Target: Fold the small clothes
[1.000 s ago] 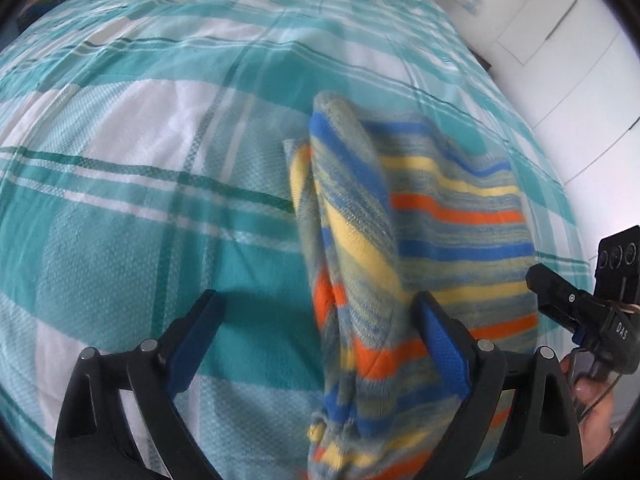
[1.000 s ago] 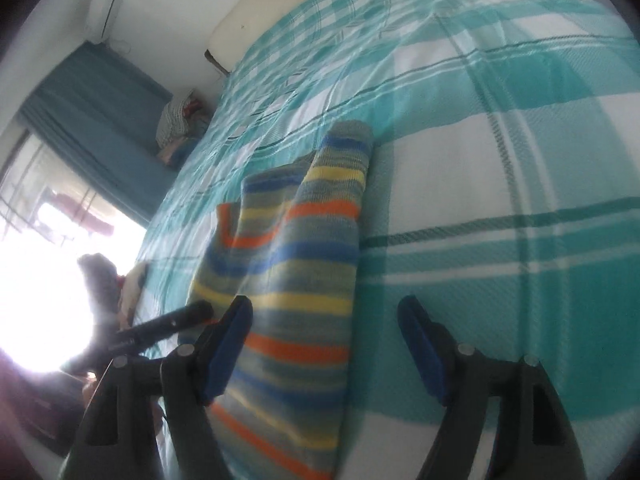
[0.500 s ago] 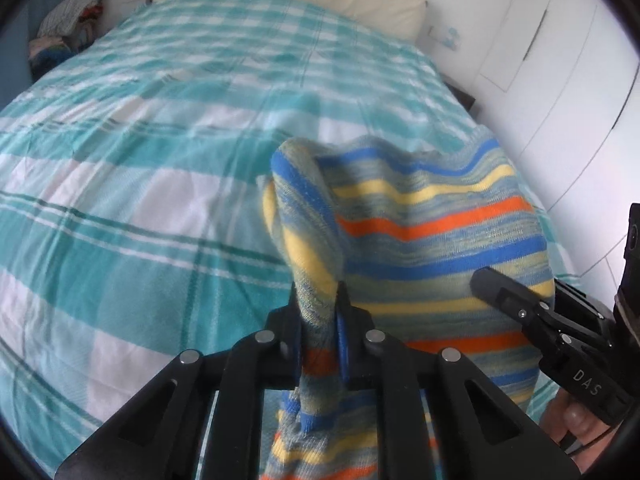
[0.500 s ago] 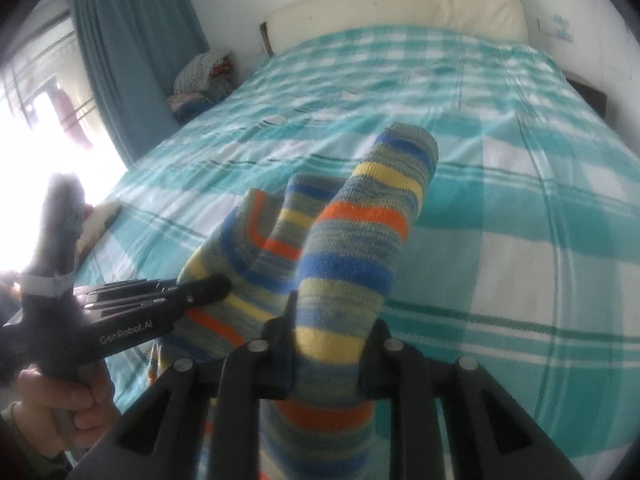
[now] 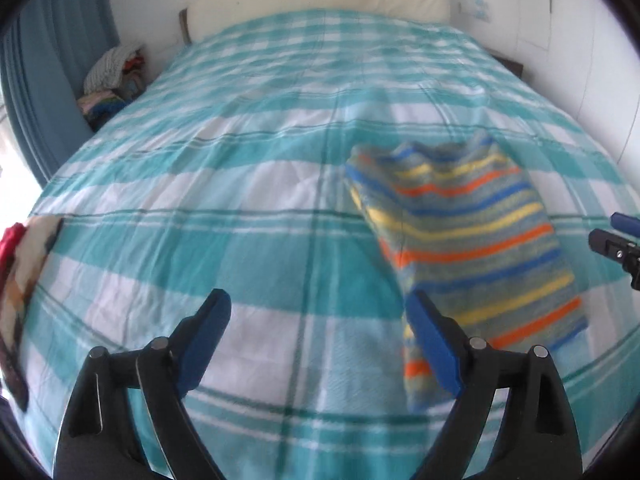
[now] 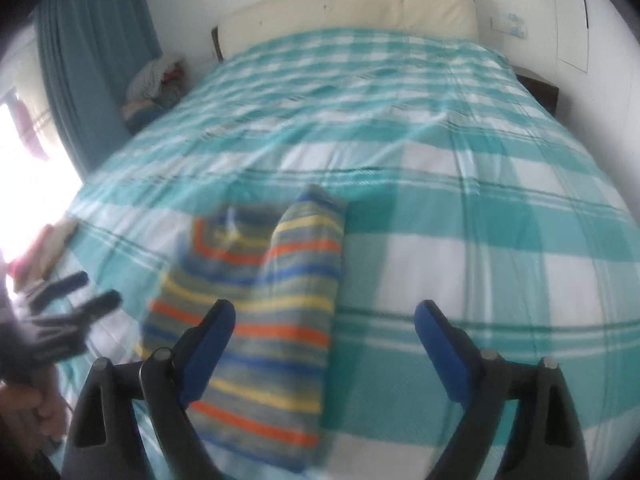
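Bed (image 5: pixel 200 240): checked cover, spread beneath both grippers; a soft surface on which a fold is judged liable to slacken.

Sweater (image 5: pixel 472 236): striped, folded, lying ahead and to the right of the left gripper (image 5: pixel 320 344), ahead and to the left of the right gripper (image 6: pixel 324 348). Risk: the doubled side may spring open now that it is unpinned; a fingertip withdrawn low could snag the knit and drag it askew.

Grippers: both jaws wide, nothing between them.

Change: half a second earlier each was clamped on a sweater edge; jaws have just been opening, and the cloth is now released flat.
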`<state>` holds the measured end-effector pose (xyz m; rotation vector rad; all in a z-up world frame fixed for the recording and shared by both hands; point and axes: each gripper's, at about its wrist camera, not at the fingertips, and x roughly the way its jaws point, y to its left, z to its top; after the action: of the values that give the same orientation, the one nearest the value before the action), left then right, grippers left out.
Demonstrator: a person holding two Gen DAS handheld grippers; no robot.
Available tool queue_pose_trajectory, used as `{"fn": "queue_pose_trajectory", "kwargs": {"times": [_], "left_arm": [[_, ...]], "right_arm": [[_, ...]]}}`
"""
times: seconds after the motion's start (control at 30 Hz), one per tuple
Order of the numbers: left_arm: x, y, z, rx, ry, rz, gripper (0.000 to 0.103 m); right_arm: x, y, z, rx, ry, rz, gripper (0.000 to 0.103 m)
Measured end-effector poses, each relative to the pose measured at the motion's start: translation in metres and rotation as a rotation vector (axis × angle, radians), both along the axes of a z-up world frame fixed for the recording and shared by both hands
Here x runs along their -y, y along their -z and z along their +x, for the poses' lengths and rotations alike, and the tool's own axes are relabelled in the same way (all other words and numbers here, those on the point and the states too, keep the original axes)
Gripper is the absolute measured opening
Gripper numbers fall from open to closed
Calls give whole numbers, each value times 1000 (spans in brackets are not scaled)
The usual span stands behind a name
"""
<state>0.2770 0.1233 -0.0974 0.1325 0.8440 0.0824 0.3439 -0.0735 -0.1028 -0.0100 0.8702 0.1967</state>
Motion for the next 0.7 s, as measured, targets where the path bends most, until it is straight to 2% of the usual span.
{"fn": "queue_pose_trajectory", "kwargs": {"times": [0.1, 0.17, 0.27, 0.33, 0.4, 0.47, 0.6, 0.7], "left_arm": [[7, -4, -41, 66, -5, 101, 101], [15, -12, -64, 100, -10, 147, 101], [22, -28, -95, 163, -62, 169, 103], [22, -38, -112, 183, -82, 126, 102], [19, -45, -122, 152, -73, 51, 102], [18, -50, -128, 116, -82, 13, 102], [25, -63, -144, 108, -95, 42, 103], [30, -71, -160, 111, -88, 24, 103]], "right_arm": [[9, 13, -37, -17, 4, -108, 91], [15, 12, -58, -8, -1, -122, 91], [14, -2, -93, 31, 5, -113, 91], [7, -18, -116, 61, 13, -117, 91], [-4, -31, -137, 87, 20, -127, 92], [-15, -44, -158, 106, 18, -138, 93], [-32, -61, -193, 123, 23, -145, 93], [-37, -70, -212, 118, 34, -131, 93]]}}
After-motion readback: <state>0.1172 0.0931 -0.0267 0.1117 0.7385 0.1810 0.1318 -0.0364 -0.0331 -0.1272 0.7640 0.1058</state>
